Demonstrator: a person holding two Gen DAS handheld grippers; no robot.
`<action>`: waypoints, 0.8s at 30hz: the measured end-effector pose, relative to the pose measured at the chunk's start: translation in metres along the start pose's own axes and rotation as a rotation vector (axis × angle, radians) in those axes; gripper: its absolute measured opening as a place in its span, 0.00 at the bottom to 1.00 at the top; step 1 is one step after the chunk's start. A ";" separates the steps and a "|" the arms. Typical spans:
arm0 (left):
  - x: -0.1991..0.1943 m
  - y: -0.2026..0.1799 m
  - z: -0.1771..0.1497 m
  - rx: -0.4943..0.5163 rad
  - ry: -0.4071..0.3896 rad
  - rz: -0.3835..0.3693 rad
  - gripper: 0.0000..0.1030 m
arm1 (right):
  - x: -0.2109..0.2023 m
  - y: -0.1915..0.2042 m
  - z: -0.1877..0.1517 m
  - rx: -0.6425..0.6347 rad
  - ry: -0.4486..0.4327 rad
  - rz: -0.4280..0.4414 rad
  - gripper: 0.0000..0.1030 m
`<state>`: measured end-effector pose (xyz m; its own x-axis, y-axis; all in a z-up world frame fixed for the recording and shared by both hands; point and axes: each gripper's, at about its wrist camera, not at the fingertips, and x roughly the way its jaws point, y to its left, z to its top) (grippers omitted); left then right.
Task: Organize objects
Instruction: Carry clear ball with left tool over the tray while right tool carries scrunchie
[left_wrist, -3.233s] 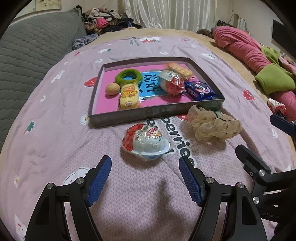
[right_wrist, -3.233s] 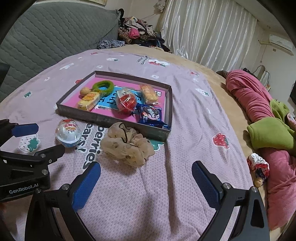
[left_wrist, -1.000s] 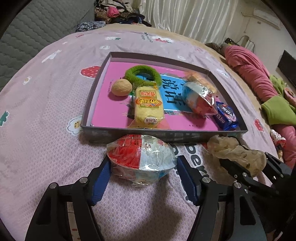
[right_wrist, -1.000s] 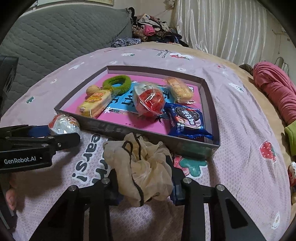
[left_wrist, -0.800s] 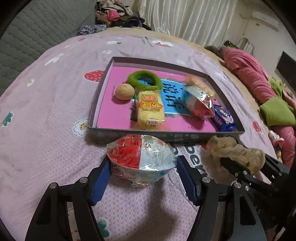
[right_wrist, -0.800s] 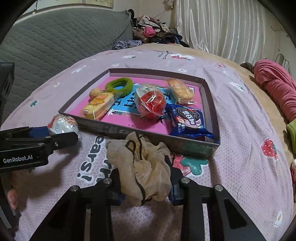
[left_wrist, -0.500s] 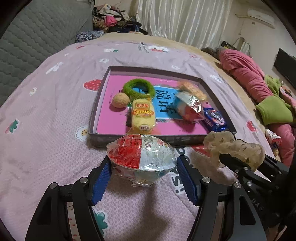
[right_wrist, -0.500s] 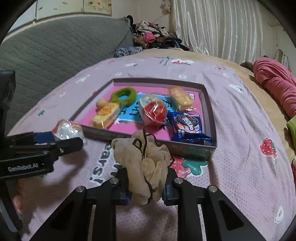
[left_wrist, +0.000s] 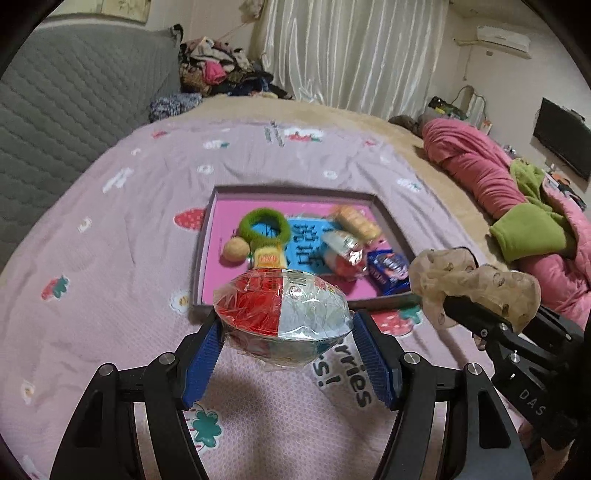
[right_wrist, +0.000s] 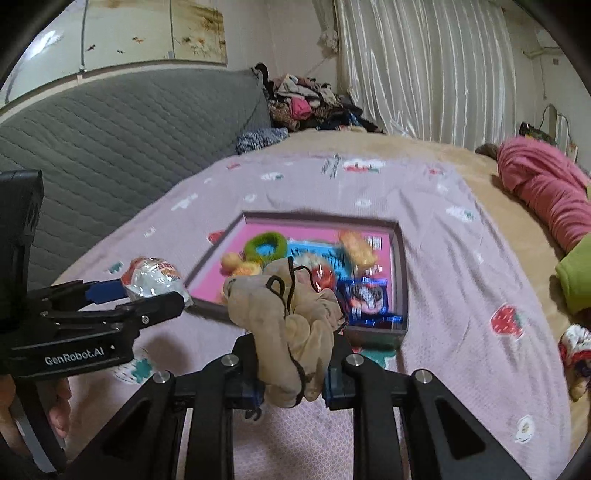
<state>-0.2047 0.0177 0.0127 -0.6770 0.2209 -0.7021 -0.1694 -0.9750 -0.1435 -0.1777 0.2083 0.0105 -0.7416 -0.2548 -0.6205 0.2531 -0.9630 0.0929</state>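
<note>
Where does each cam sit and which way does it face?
Left wrist: on the left gripper, looking along its blue-padded fingers past the held foil egg toward the tray; the right gripper shows at right.
Right wrist: on the right gripper, facing the tray over the clamped beige scrunchie; the left gripper and a hand show at left.
Shared: tray, both held items, pink bedspread.

The red-and-white egg-shaped snack (left_wrist: 282, 314) wears crinkled, glossy clear plastic film, pressed by ribbed blue rubbery fingers (left_wrist: 201, 360) on matt black plastic arms with shiny metal screws. The beige dotted scrunchie (right_wrist: 291, 325) is soft, thin, crumpled cloth. The pink bedspread (left_wrist: 110, 258) looks matt and finely textured; the grey shallow box (left_wrist: 201, 240) seems smooth card.
</note>
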 end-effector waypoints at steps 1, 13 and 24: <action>-0.006 -0.001 0.002 0.002 -0.010 0.002 0.69 | -0.006 0.002 0.004 -0.004 -0.010 -0.001 0.22; -0.057 -0.017 0.022 0.035 -0.077 0.008 0.70 | -0.059 0.012 0.038 -0.045 -0.086 -0.026 0.22; -0.055 -0.022 0.058 0.058 -0.105 0.017 0.70 | -0.060 0.003 0.076 -0.058 -0.124 -0.041 0.22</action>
<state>-0.2054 0.0285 0.0956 -0.7508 0.2088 -0.6266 -0.1964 -0.9764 -0.0900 -0.1796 0.2145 0.1072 -0.8224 -0.2282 -0.5211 0.2543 -0.9669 0.0221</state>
